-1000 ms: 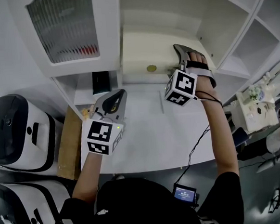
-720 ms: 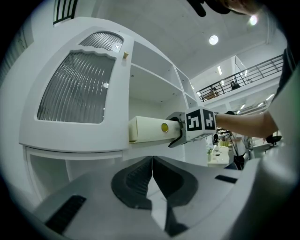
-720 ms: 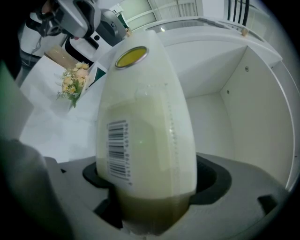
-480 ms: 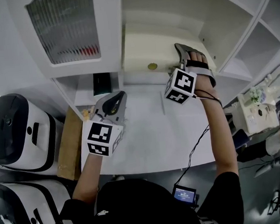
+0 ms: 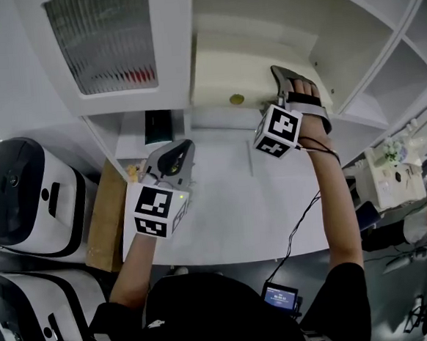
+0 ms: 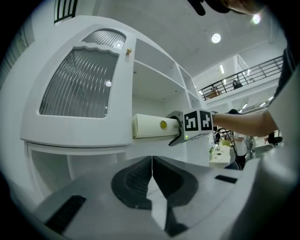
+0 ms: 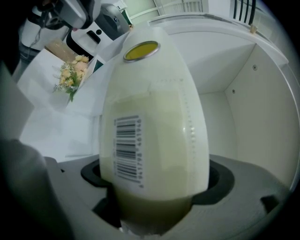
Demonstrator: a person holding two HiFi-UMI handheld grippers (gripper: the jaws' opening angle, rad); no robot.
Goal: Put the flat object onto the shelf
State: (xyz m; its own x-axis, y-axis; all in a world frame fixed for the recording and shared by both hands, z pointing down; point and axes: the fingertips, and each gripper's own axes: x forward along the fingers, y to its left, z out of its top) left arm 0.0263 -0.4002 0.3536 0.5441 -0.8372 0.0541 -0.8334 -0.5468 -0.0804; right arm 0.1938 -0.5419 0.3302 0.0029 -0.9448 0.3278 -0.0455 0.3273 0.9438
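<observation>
The flat object is a cream box [image 5: 228, 80] with a yellow round sticker and a barcode [image 7: 126, 150]. It lies level, reaching into the open white shelf [image 5: 262, 37]. My right gripper [image 5: 280, 80] holds the box's near end, pads against both sides [image 7: 154, 176]. Its jaws have just been opening slightly, with the box still between them. From the left gripper view the box [image 6: 150, 125] juts out of the shelf with the right gripper [image 6: 177, 129] on it. My left gripper [image 5: 174, 156] hangs over the counter, shut and empty [image 6: 152, 180].
A cabinet door with ribbed glass [image 5: 100, 42] stands open left of the shelf. Below lies a white counter [image 5: 223, 202]. Two white rounded appliances [image 5: 25, 203] and a cardboard sheet [image 5: 103, 219] sit at the left. A small bunch of flowers [image 7: 70, 75] stands on the counter.
The right gripper and the box have edged a little further toward the shelf. The left gripper has stayed in place.
</observation>
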